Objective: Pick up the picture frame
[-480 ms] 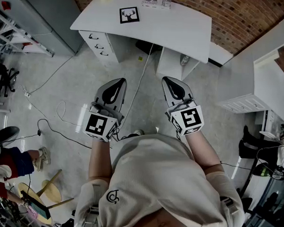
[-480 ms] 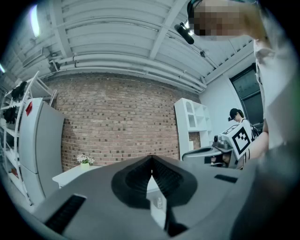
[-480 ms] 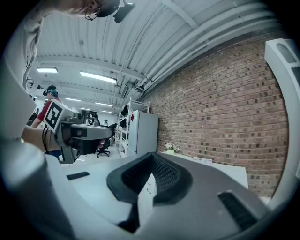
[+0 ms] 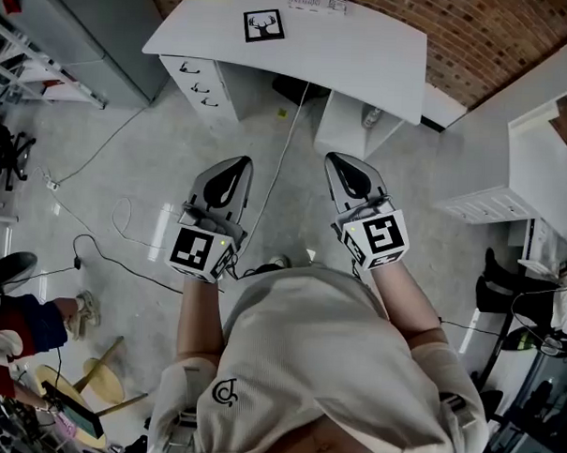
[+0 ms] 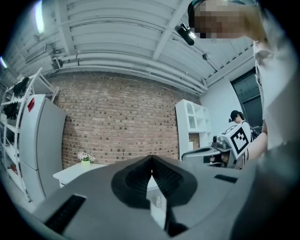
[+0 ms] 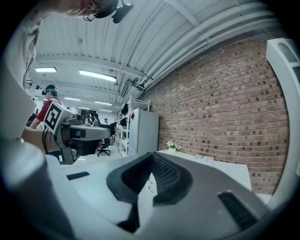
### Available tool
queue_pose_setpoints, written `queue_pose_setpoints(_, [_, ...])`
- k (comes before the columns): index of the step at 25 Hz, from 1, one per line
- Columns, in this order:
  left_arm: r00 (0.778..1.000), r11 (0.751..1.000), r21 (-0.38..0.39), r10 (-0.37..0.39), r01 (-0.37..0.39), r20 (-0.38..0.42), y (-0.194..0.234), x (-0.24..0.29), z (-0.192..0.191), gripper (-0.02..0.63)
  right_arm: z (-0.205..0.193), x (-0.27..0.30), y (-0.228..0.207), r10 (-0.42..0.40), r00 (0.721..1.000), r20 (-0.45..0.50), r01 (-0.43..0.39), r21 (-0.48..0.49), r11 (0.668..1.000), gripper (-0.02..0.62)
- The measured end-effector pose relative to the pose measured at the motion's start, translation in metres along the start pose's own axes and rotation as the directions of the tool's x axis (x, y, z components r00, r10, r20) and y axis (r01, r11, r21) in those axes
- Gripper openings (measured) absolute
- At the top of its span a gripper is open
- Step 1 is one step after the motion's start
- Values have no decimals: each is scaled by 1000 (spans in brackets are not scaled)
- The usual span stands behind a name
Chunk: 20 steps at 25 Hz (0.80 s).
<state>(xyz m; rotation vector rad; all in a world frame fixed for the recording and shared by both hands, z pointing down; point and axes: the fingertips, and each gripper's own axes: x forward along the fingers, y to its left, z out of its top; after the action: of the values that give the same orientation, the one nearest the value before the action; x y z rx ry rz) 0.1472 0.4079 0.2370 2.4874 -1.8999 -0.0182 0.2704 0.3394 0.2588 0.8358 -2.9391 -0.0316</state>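
The picture frame [image 4: 264, 26] lies flat on the white desk [image 4: 366, 60], well apart from the left gripper [image 4: 237, 163] and right gripper [image 4: 335, 161], both closed and empty. It is likely light, stiff and breakable, so pinch one edge.

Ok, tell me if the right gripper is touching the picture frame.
Apart. The head view shows the right gripper over the floor, well short of the picture frame lying on the desk.
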Motion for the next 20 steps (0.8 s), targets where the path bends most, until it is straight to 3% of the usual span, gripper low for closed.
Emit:
queue_pose_setpoints(10, [1000,1000,-18,4,-4,-8,40,-33,-10,12,-8,31,25,-60,998,-8,60,39,997,8])
queue_pose_setpoints(15, [1000,999,-27,22,-23,-22,64,-33,-21,12,-18,60,31,-34,999,-30,35,44,998,8])
queue_pose_setpoints(20, [998,998,-23,65,-65,-22,91,-3,-33,12,-30,102,9,1,999,-36,0,40,999,8])
